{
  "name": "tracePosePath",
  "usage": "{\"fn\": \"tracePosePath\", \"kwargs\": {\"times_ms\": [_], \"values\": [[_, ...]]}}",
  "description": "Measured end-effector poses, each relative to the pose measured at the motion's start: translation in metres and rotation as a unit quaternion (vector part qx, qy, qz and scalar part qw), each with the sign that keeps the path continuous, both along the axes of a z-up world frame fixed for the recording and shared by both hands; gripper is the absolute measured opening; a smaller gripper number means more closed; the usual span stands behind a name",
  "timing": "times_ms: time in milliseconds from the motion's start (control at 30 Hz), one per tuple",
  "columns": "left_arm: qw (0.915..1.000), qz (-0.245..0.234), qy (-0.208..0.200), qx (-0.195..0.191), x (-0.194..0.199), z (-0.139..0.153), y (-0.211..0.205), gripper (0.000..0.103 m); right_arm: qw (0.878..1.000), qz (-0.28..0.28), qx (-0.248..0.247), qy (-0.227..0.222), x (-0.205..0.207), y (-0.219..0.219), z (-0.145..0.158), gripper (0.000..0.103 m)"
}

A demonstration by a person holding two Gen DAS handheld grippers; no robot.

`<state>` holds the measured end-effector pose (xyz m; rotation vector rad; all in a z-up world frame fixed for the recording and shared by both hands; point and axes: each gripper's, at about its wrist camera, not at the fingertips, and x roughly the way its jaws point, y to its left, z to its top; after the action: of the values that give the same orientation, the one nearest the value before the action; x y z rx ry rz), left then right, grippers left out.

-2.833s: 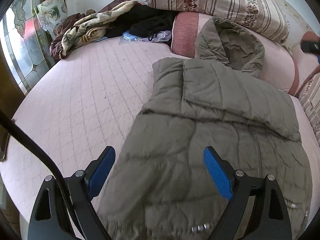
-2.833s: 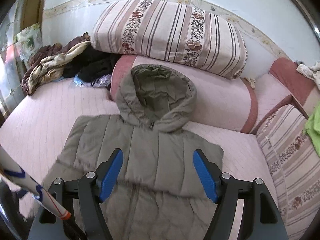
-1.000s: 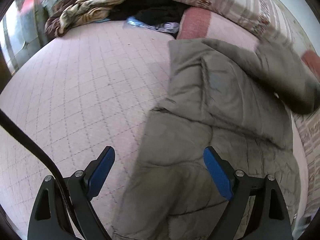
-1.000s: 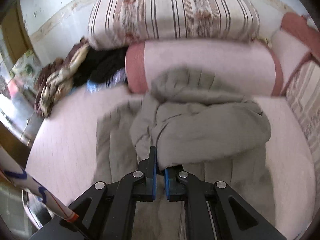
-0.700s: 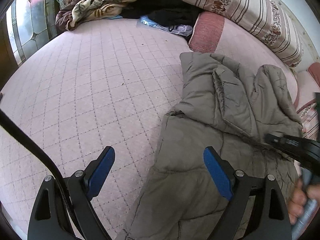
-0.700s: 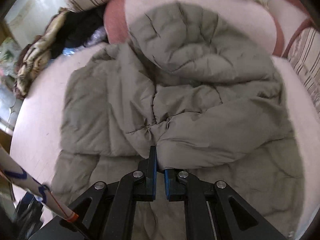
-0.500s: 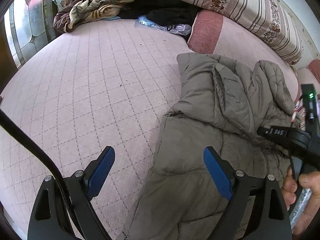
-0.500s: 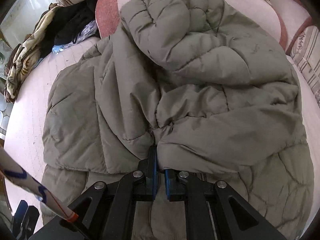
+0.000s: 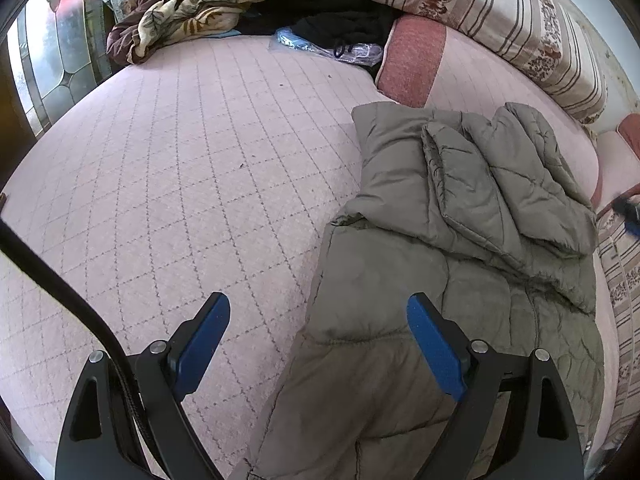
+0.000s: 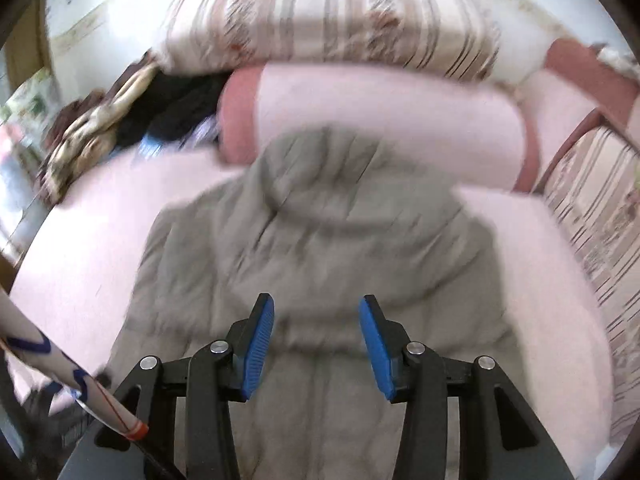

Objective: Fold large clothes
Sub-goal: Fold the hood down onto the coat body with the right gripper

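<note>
An olive quilted hooded jacket (image 9: 452,248) lies on the pink bed, its hood (image 9: 520,168) folded down onto its back. My left gripper (image 9: 318,320) hovers open over the jacket's near left edge with nothing between its blue pads. In the blurred right wrist view the same jacket (image 10: 320,240) fills the middle. My right gripper (image 10: 316,320) hangs above it, jaws opening, and no cloth sits between its pads. Its dark tip also shows at the far right edge of the left wrist view as the right gripper (image 9: 628,212).
A pink bolster (image 9: 460,68) and a striped pillow (image 9: 480,4) lie behind the jacket. A heap of blankets and dark clothes (image 9: 240,4) fills the far left corner. Bare quilted mattress (image 9: 160,168) spreads to the left. A striped cushion (image 10: 592,208) borders the right.
My right gripper pulled the hood down over the jacket, then let go of it and drew back; its jaws went from shut to parted. My left gripper stayed still and open.
</note>
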<state>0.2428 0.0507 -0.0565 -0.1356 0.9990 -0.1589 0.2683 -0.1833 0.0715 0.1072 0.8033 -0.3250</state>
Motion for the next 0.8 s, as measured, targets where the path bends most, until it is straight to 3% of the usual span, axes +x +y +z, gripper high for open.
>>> {"fn": "tracePosePath", "kwargs": {"times_ms": [167, 300, 367, 500, 633, 700, 800], "values": [[1.0, 0.005, 0.005, 0.003, 0.003, -0.002, 0.004, 0.09, 0.998, -0.064, -0.012, 0.022, 0.055, -0.031, -0.037, 0.05], [0.9998, 0.017, 0.002, 0.01, 0.008, -0.001, 0.011, 0.09, 0.992, -0.086, 0.069, 0.065, 0.06, -0.042, -0.095, 0.05], [0.9996, 0.024, 0.004, 0.013, 0.011, -0.001, 0.015, 0.09, 0.993, -0.075, 0.062, 0.074, 0.054, -0.036, -0.114, 0.05], [0.9991, 0.038, 0.016, 0.01, 0.015, -0.004, 0.023, 0.09, 0.995, -0.048, -0.014, 0.089, 0.049, -0.016, -0.095, 0.049], [0.9985, 0.051, 0.021, 0.006, 0.018, -0.003, 0.031, 0.09, 0.999, 0.003, -0.052, 0.001, 0.031, 0.022, -0.044, 0.048], [0.9981, 0.056, 0.024, 0.003, 0.02, -0.003, 0.034, 0.09, 0.998, 0.041, -0.051, -0.005, 0.031, 0.045, -0.039, 0.048], [0.9979, 0.059, 0.026, 0.003, 0.02, -0.003, 0.037, 0.09, 0.995, 0.095, -0.031, 0.022, 0.046, 0.08, -0.056, 0.047]]}}
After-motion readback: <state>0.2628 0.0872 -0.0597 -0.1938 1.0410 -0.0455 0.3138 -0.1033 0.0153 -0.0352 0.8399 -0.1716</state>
